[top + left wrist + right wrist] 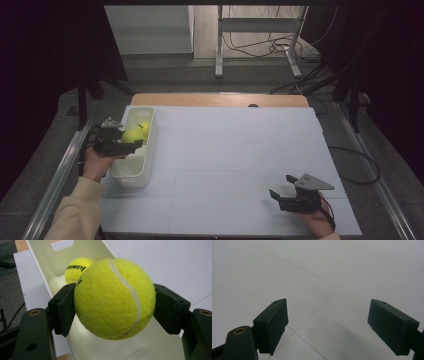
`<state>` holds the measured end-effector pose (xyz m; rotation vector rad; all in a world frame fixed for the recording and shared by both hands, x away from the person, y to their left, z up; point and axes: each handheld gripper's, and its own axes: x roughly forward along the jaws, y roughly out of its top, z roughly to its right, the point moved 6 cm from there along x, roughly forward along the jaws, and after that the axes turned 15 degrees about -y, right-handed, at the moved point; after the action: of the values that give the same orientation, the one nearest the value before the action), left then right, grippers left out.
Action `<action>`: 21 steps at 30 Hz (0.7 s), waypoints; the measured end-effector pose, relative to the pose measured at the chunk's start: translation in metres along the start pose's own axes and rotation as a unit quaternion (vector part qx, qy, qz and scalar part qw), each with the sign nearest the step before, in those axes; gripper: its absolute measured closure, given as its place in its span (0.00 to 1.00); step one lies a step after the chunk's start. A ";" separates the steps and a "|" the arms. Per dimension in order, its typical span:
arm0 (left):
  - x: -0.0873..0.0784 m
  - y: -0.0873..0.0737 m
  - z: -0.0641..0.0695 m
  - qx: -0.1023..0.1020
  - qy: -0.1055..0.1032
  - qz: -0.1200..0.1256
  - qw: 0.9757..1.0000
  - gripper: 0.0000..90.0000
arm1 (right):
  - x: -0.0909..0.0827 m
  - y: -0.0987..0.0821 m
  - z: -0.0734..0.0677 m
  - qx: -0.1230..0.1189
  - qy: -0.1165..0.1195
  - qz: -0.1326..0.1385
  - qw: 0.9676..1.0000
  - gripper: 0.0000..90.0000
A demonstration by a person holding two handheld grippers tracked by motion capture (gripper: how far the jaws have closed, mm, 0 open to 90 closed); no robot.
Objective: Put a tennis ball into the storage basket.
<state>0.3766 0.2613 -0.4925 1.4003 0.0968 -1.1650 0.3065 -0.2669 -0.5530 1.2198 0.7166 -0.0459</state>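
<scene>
Dark curtains close in both sides of the room, and past the far edge of the desk [210, 99] a metal stand sits among loose cables on the floor. White sheeting covers most of the desk, and a narrow white bin [131, 172] stands lengthwise along its left edge; everything else is placed from that bin. Directly over the bin's middle, the left gripper [131, 141] reaches in from the bin's left side and clamps a yellow tennis ball [132, 135] between its jaws. In the left gripper view the ball [113, 298] is pressed on both sides by the black pads, hanging above the bin's open interior and clear of its floor. A second tennis ball [145, 127] lies inside the bin toward its far end, just beyond the held one; its black lettering shows in the left gripper view [76, 268]. Well to the right of the bin, near the front edge of the sheeting, the right gripper [282, 186] hovers with its jaws spread wide and nothing between them, over bare white surface.
</scene>
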 end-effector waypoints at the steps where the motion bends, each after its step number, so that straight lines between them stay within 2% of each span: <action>1: 0.000 0.000 0.000 0.000 0.000 -0.001 1.000 0.29 | 0.000 0.000 0.000 0.000 0.000 0.000 1.000 0.19; 10: 0.001 0.001 0.001 0.001 0.000 0.000 1.000 0.28 | -0.001 0.000 0.000 0.001 -0.001 0.000 1.000 0.19; 13: -0.001 0.002 0.001 -0.001 0.003 0.011 1.000 0.17 | -0.001 0.000 0.000 0.001 -0.001 0.001 1.000 0.19; 15: -0.004 0.005 0.001 -0.011 0.003 0.025 1.000 0.13 | -0.001 0.000 0.000 0.001 -0.001 0.001 1.000 0.19; 18: -0.009 0.008 0.003 -0.013 -0.006 0.046 0.999 0.10 | -0.001 0.001 0.000 0.001 -0.002 0.003 1.000 0.19; 21: -0.011 0.009 0.005 -0.010 -0.013 0.054 0.998 0.10 | -0.001 0.001 0.000 0.000 -0.001 0.003 1.000 0.19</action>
<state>0.3745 0.2617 -0.4776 1.3554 0.0146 -1.0884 0.3063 -0.2672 -0.5518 1.2222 0.7105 -0.0428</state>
